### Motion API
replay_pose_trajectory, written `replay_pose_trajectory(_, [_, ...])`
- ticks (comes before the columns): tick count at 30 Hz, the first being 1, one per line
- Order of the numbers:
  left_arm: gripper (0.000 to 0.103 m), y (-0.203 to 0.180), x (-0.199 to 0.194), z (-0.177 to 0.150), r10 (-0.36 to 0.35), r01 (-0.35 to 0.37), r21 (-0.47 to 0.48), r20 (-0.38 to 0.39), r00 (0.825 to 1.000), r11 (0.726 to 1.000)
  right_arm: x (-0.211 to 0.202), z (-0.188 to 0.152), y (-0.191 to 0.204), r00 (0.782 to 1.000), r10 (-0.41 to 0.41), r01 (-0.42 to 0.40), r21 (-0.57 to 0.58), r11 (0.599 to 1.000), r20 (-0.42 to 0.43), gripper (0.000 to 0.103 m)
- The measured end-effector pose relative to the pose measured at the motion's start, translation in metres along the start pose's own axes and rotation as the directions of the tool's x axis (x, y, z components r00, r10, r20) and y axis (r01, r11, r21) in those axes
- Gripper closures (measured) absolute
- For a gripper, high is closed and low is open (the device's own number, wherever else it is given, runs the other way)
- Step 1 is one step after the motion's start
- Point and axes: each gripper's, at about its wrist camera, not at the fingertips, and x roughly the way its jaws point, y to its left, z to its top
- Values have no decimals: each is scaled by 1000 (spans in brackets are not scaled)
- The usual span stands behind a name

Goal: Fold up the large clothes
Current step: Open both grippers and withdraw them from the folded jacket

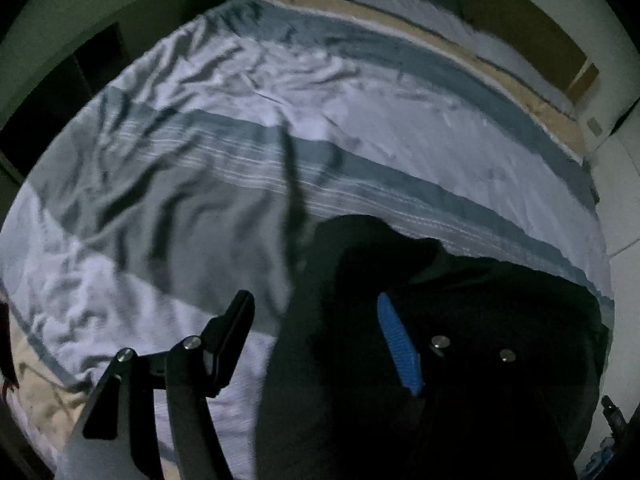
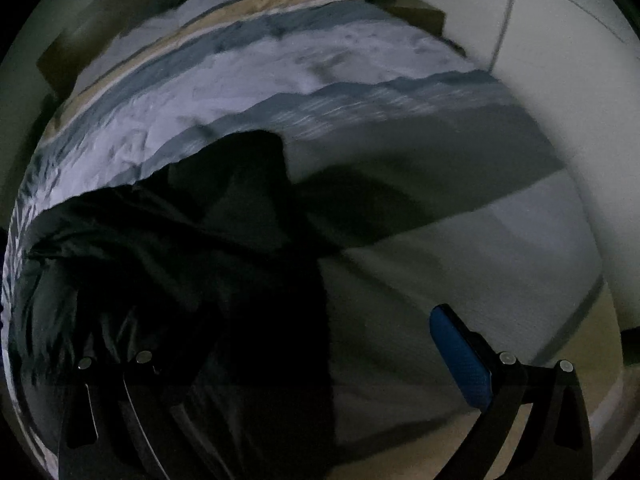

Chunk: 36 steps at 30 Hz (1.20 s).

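Bedroom: bed (image 1: 360,128) with striped duvet, headboard (image 1: 520,28).

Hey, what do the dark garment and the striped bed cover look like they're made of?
Dark garment: probably a thin, matte woven fabric; it drapes in soft folds, though the dim light hides the weave. Striped bed cover: looks like cotton-type cloth with a matte finish; fine creases and printed grey, white and tan bands show.
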Motion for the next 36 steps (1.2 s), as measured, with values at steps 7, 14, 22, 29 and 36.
replay_pose_trajectory(7, [41,37,-49,-37,-26,27,-11,74,997,1000,-45,-17,-6,999,17,-17,6,1000,43,1])
replay_pose_trajectory(14, [41,39,-71,-83,-55,52,28,103,993,998,-72,-42,26,997,39,-34,-68,997,70,1])
replay_pose_trajectory(22, [41,22,-86,-117,-58,46,88,140,988,995,-77,-72,73,994,78,-70,-110,991,70,1])
replay_pose_trajectory(29, [41,13,-88,-128,-45,23,133,160,986,991,-68,-80,91,994,87,-76,-135,988,72,0])
replay_pose_trajectory(36, [33,5,-78,-130,-37,8,185,154,987,983,-45,-78,88,997,70,-64,-132,989,36,0])
